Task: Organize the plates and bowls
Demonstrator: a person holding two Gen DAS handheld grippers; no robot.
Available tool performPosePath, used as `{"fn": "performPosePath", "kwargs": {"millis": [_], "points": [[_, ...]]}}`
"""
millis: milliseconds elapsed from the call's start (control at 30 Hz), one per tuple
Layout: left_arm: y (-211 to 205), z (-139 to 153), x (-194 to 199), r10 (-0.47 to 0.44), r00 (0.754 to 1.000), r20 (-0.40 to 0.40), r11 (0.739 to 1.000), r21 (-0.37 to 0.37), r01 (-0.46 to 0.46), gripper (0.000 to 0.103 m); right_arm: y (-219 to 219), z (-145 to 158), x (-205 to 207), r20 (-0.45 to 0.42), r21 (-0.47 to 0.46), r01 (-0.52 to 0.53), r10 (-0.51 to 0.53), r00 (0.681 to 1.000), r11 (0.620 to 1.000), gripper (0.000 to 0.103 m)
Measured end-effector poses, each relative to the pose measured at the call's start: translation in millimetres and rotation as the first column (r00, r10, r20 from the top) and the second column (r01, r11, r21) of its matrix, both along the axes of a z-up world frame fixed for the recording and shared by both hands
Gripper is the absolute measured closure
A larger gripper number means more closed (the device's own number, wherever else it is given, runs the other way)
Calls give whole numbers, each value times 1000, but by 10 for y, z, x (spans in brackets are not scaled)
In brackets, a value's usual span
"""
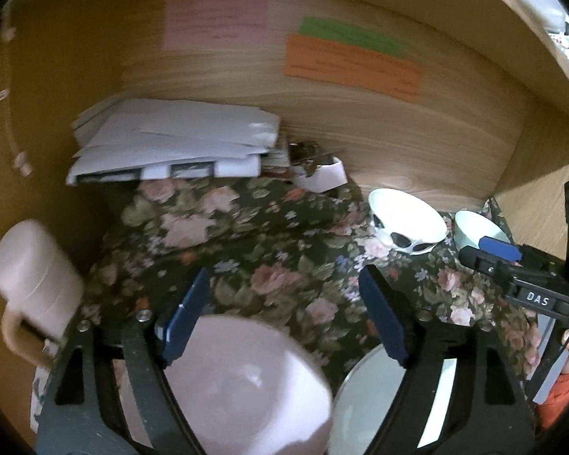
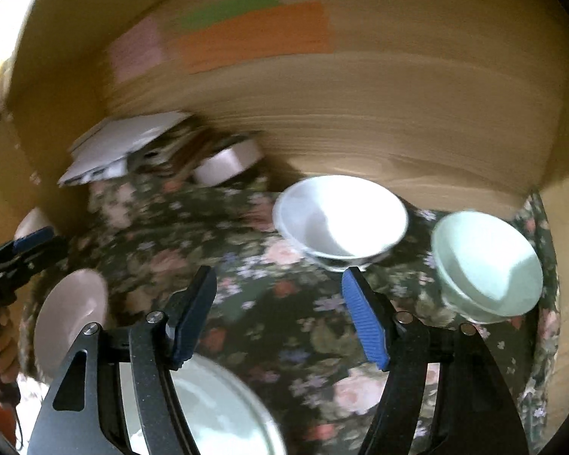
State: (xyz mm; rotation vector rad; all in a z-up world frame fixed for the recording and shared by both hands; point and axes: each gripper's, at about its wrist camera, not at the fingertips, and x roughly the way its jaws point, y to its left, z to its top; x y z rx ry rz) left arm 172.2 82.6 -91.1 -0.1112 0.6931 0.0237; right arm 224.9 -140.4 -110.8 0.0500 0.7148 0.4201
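My left gripper (image 1: 284,303) is open above a pink bowl (image 1: 246,383) on the floral cloth (image 1: 269,250). A pale plate (image 1: 364,394) lies right of the bowl, under my right finger. A white patterned bowl (image 1: 406,220) and a pale green bowl (image 1: 478,229) stand at the far right. My right gripper (image 2: 278,303) is open and empty over the cloth (image 2: 284,311). The white bowl (image 2: 341,220) is just beyond its fingertips, the green bowl (image 2: 489,265) to the right, the plate (image 2: 223,409) and pink bowl (image 2: 72,311) to the lower left. The right view is blurred.
A pink mug (image 1: 34,284) stands at the left. A stack of white papers (image 1: 170,144) and small clutter (image 1: 315,167) lie against the wooden back wall (image 1: 398,144), which carries coloured notes. The right gripper shows at the right edge of the left wrist view (image 1: 512,265).
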Motion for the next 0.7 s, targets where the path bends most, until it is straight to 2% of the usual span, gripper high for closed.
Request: {"fn": "performPosePath", "kwargs": {"millis": [300,533,700], "points": [[-365,-76,557,-61,997,-46,998,27,62,21,-308,-201,465,-67,31,113,-110,992,993,38],[-621,-215,943,-132,987,-91,989,54,137,21,-316,-463,792,-159,36,113,-106,982,993,38],[-709,-281,1061,-157,983,-97,982,89,166,21,-304,-539,887,-181,49,110,-99,978,993,43]]}}
